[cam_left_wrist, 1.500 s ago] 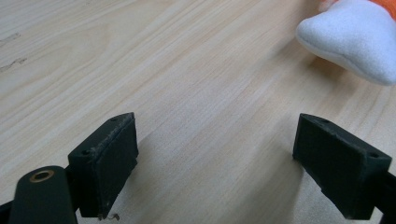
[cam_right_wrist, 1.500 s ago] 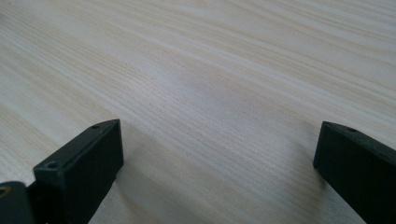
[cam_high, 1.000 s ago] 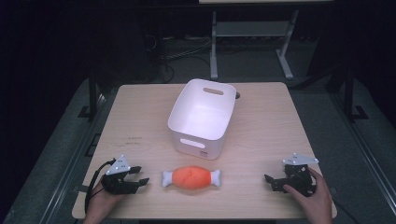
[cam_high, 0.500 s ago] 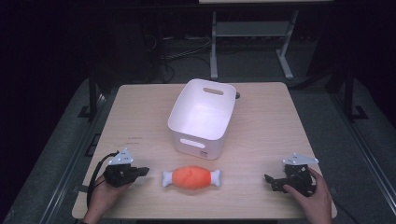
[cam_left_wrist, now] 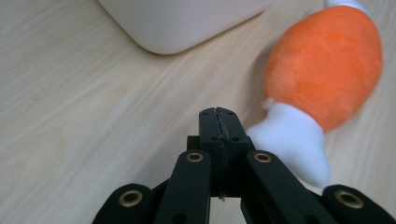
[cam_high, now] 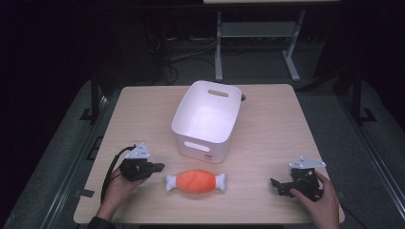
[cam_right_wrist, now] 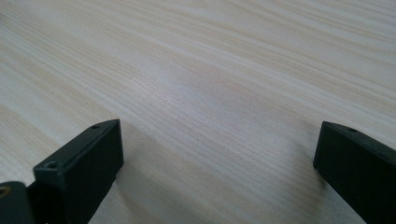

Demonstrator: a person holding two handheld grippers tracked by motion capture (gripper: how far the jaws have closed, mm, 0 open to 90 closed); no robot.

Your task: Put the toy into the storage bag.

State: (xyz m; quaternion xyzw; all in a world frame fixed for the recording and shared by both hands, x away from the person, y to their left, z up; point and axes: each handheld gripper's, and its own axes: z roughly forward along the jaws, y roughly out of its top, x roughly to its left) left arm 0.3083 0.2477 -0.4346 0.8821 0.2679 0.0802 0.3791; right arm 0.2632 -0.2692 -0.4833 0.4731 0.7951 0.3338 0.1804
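White bin (cam_high: 205,121) stands behind the orange toy (cam_high: 195,182); left gripper (cam_high: 157,167) closed empty beside it, right gripper (cam_high: 276,184) wide open.

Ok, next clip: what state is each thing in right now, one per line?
Left gripper: shut, nothing between its fingers, tips just beside the toy's white end.
Right gripper: open, resting on the table, holding nothing.
Plush toy: lying flat on the table, not gripped.
White bin: upright, empty.
Table: wooden, bears everything.
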